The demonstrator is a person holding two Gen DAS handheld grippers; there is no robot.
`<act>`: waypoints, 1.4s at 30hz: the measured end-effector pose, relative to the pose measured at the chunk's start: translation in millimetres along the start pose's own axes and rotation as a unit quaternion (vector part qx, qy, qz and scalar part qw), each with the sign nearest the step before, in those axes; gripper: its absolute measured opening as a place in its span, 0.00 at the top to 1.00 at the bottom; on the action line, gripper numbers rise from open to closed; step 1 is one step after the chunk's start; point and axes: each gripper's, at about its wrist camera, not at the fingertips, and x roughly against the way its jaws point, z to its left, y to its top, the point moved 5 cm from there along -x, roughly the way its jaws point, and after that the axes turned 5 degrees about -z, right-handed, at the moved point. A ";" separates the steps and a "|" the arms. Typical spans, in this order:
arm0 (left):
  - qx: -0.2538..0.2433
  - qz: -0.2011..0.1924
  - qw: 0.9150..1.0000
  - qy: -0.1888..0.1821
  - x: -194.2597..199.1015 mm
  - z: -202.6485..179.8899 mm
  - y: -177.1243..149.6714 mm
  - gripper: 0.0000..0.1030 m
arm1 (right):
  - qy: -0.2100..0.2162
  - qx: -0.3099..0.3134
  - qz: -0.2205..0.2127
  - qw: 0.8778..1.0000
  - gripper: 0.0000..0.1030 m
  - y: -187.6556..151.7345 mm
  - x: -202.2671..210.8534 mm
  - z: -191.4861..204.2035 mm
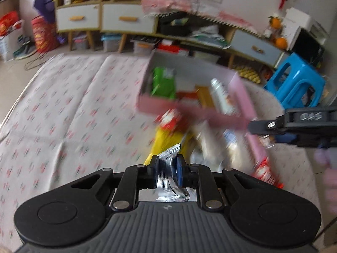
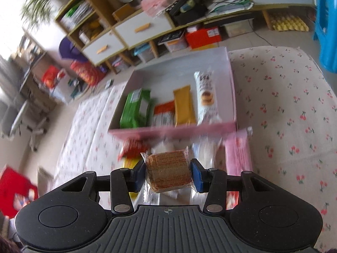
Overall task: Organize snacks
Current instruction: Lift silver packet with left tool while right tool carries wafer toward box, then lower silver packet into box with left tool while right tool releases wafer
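A pink box (image 2: pixel 172 129) sits on the flowered cloth and holds a green packet (image 2: pixel 135 108), an orange-white packet (image 2: pixel 163 116), a yellow packet (image 2: pixel 184 105) and a white biscuit packet (image 2: pixel 206 97). My left gripper (image 1: pixel 167 165) is shut on a silver foil packet (image 1: pixel 168 172), held short of the pink box (image 1: pixel 189 113). My right gripper (image 2: pixel 168 174) is shut on a clear-wrapped stack of brown wafers (image 2: pixel 168 171), in front of the box. The right gripper (image 1: pixel 294 126) also shows in the left wrist view at the right edge.
Loose snacks lie before the box: a red packet (image 2: pixel 132 145), a yellow one (image 1: pixel 166 143), a pink one (image 2: pixel 238 156) and clear-wrapped ones (image 2: pixel 205 151). Beyond the cloth stand drawer cabinets (image 1: pixel 126 19), storage bins and a blue stool (image 1: pixel 294 80).
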 end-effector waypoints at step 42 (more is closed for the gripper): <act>0.066 -0.061 0.994 -0.059 -98.6 -15.1 62.5 0.48 | 0.008 -0.094 -0.066 0.993 0.40 43.8 -56.3 -28.0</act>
